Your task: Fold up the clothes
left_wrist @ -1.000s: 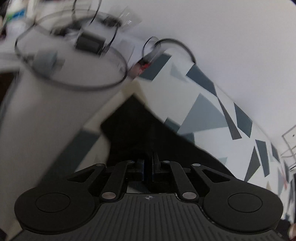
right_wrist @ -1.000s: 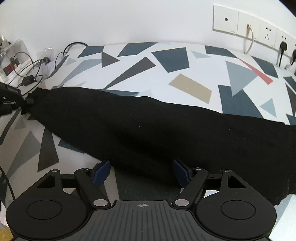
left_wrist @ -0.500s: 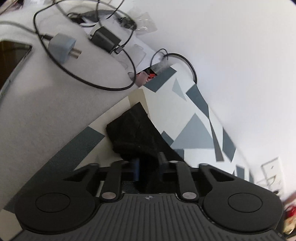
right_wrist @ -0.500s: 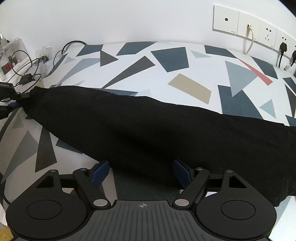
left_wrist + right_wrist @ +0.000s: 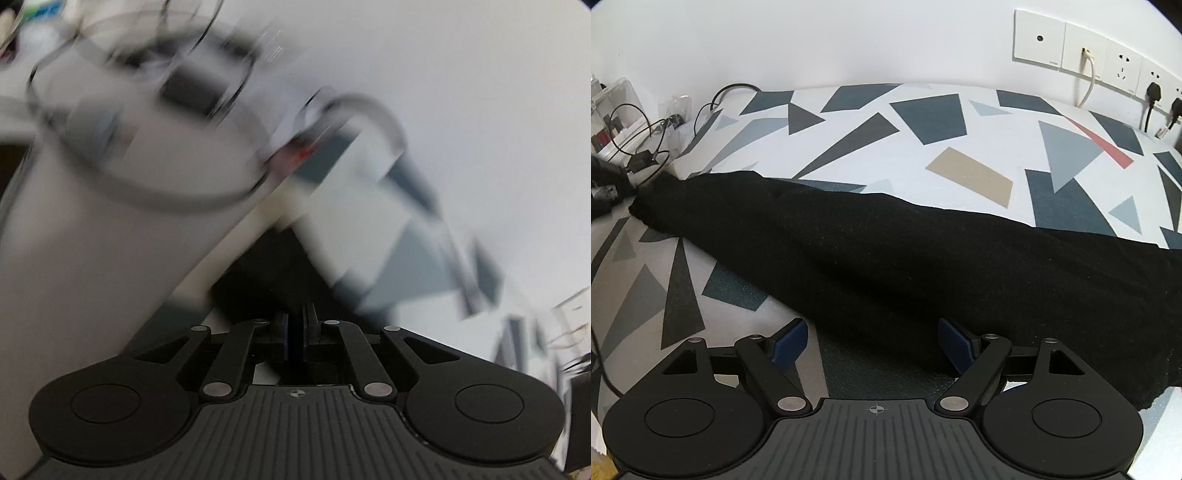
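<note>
A long black garment [image 5: 886, 251] lies stretched across the patterned table cover [image 5: 923, 122], from the far left to the right edge. My right gripper [image 5: 873, 341] is open, its blue pads on either side of the garment's near edge. My left gripper [image 5: 295, 321] is shut on the garment's narrow end [image 5: 266, 266]; the left wrist view is heavily blurred. The left gripper also shows in the right wrist view [image 5: 605, 177], at the garment's far left tip.
Black cables and a charger [image 5: 642, 155] lie at the far left beside a clear plastic box [image 5: 613, 107]. Wall sockets with plugs [image 5: 1108, 70] line the wall at the back right. A white surface with cables [image 5: 110, 155] lies beyond the left gripper.
My left gripper, open half a second ago, has shut on the garment's end and is moving fast, so its view is blurred. The garment's left tip has shifted slightly. The right gripper stays put.
</note>
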Action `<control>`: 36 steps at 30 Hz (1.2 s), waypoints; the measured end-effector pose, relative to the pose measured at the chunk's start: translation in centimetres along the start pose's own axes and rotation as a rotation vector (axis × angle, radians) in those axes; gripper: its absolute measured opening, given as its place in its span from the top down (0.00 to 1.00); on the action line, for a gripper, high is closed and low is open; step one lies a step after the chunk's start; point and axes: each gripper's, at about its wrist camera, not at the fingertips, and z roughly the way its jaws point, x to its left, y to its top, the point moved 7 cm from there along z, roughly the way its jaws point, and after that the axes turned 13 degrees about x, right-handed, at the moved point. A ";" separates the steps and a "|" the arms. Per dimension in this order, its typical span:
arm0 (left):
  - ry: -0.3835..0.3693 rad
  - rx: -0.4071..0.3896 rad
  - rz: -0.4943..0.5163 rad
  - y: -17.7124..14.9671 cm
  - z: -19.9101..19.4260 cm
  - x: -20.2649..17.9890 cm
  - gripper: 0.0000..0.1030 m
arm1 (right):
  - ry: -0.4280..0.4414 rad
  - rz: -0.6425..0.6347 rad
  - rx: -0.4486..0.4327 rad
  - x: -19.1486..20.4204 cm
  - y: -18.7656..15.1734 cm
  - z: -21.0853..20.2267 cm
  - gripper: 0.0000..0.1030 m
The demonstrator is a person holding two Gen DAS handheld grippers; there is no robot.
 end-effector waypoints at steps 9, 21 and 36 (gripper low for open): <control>0.011 0.007 0.039 -1.5 -0.1 -1.3 0.37 | 0.000 0.029 -0.015 -0.5 -0.2 -0.3 0.27; 0.000 0.013 0.024 -3.0 0.3 -1.8 0.37 | 0.017 0.157 -0.062 -3.7 -1.7 -2.2 0.27; -0.052 -0.176 0.039 -1.3 -4.5 -4.1 0.94 | -0.072 0.406 -0.147 -8.5 -4.0 -4.1 0.27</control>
